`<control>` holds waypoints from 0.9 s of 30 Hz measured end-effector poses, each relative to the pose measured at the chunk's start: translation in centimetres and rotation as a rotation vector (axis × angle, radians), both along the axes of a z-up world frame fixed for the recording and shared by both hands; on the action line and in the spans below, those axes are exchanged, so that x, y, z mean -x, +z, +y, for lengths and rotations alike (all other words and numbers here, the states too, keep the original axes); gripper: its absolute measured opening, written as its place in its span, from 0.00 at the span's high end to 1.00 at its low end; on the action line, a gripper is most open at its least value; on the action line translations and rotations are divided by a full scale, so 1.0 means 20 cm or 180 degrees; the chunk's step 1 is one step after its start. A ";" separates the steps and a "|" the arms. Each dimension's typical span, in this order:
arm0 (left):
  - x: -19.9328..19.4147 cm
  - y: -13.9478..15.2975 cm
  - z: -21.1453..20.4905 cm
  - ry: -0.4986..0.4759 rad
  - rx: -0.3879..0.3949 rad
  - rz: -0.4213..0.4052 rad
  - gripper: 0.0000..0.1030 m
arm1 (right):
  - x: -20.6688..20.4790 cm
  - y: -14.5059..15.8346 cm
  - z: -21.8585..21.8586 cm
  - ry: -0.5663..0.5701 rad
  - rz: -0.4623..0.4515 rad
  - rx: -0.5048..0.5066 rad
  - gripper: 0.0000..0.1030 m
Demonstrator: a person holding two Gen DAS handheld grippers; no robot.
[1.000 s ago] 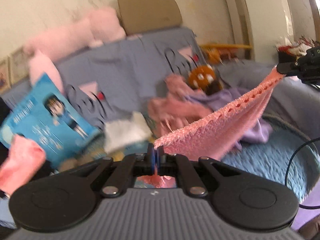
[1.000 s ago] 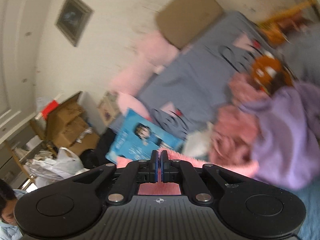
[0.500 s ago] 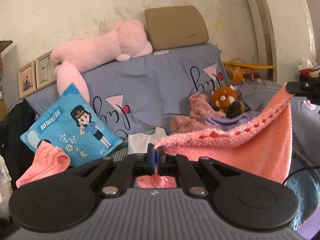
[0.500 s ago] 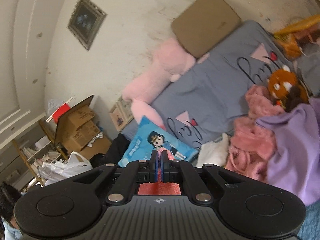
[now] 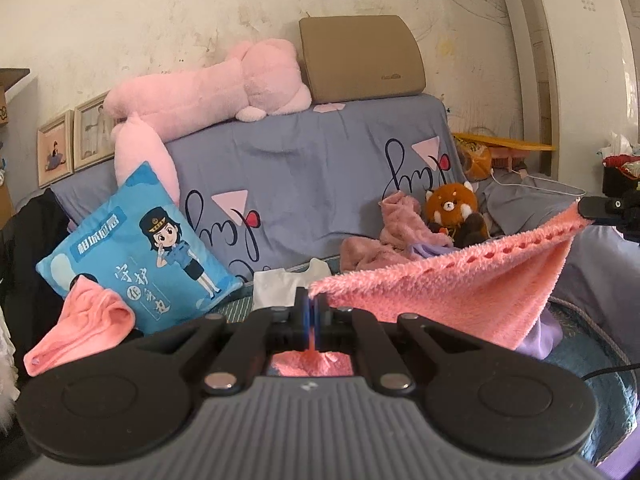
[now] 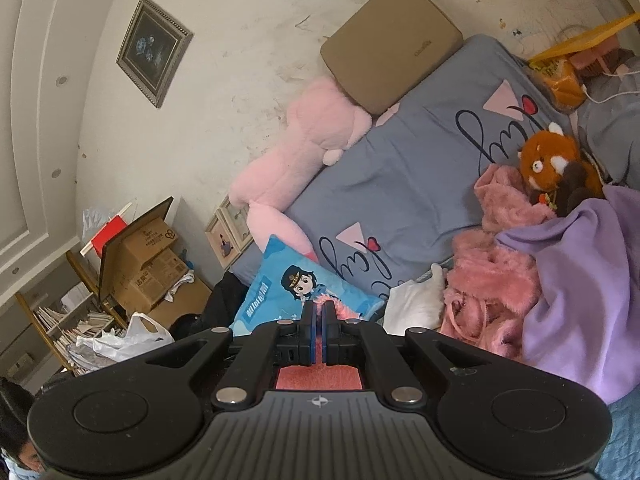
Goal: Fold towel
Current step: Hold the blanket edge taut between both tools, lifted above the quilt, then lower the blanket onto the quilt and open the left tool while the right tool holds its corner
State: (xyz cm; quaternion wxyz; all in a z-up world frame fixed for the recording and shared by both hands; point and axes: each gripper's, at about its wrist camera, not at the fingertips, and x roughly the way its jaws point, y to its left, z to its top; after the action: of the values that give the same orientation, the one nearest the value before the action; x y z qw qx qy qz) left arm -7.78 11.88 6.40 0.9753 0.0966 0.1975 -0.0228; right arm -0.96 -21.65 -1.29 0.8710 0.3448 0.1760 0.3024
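A fluffy salmon-pink towel (image 5: 448, 288) hangs stretched in the air between my two grippers. My left gripper (image 5: 311, 304) is shut on its near corner. From there the top edge runs up and right to the far corner, where my right gripper (image 5: 588, 208) pinches it at the frame's right edge. The rest of the cloth droops below that edge. In the right wrist view my right gripper (image 6: 319, 312) is shut on a strip of the towel (image 6: 320, 378), and only that small part shows behind the fingers.
A grey-covered sofa (image 5: 304, 184) holds a blue cartoon pillow (image 5: 140, 248), a pink plush (image 5: 208, 92), a red panda toy (image 5: 452, 208), pink and purple clothes (image 6: 560, 280) and another salmon cloth (image 5: 84, 328). Cardboard boxes (image 6: 140, 264) and a shelf stand at the left.
My left gripper has risen with its corner, so the towel's top edge now runs flatter. The right wrist view has tilted up toward the wall. Both grips are unchanged.
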 end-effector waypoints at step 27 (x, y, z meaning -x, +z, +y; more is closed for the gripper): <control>-0.41 0.10 0.18 0.0266 0.0127 -0.0136 0.97 | -0.37 0.00 0.17 0.0031 -0.0020 0.0145 0.97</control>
State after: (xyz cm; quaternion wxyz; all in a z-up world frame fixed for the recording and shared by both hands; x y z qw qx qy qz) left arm 0.51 15.53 8.37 0.9811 0.0692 0.1801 0.0160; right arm 6.51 -18.31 -1.31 0.8777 0.3231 0.1817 0.3036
